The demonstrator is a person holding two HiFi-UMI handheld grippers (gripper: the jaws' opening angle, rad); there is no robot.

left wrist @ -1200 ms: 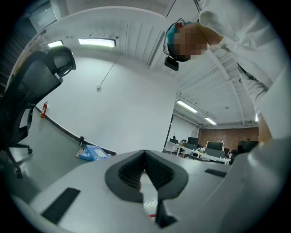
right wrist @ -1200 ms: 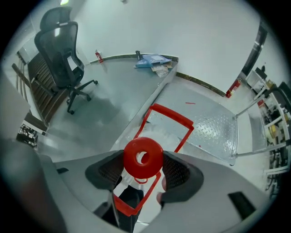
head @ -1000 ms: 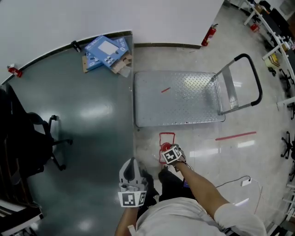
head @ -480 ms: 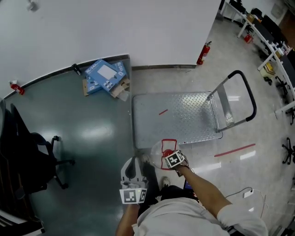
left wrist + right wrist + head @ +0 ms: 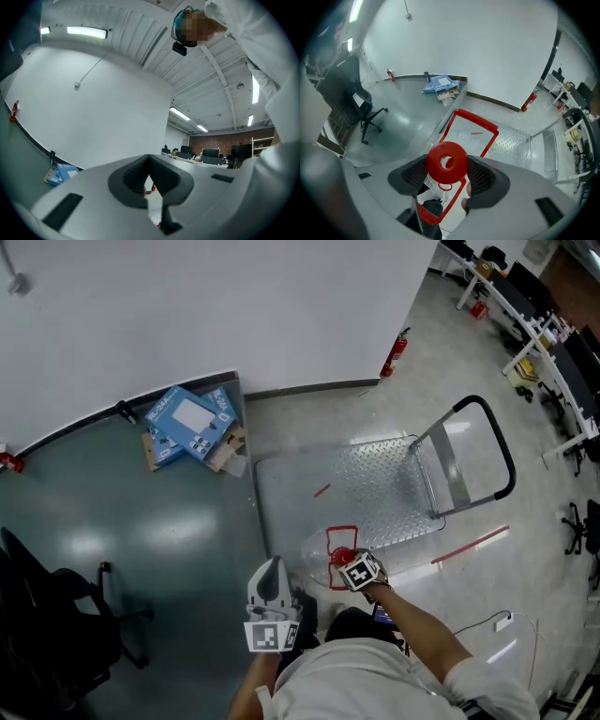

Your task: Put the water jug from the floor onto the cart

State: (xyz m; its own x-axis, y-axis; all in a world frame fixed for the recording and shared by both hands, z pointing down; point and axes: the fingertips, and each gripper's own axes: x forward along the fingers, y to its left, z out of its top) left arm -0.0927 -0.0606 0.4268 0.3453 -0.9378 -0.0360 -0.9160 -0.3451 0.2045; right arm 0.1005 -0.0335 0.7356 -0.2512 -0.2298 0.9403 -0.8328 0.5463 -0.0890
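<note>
The water jug (image 5: pixel 321 552) is clear plastic with a red carrying frame (image 5: pixel 473 124) and a red cap (image 5: pixel 447 161). My right gripper (image 5: pixel 349 565) is shut on that cap (image 5: pixel 341 557), one pad on each side of it, and the jug hangs tilted over the near edge of the cart (image 5: pixel 375 484), a steel checker-plate platform. In the right gripper view the gripper (image 5: pixel 447 174) looks down past the cap onto the cart deck (image 5: pixel 513 140). My left gripper (image 5: pixel 269 579) is to the left of the jug, shut and empty, pointing up at the wall (image 5: pixel 149 180).
The cart's black push handle (image 5: pixel 497 456) rises at its right end. Blue boxes (image 5: pixel 187 423) lie by the wall at the left, with a fire extinguisher (image 5: pixel 391 352) at the wall corner. An office chair (image 5: pixel 56 624) stands at the far left. A red tape line (image 5: pixel 469 545) and a cable (image 5: pixel 487 620) lie on the floor to the right.
The right gripper has lifted the jug off the floor and carried it forward over the cart's near edge. The left gripper has kept its place beside it.
</note>
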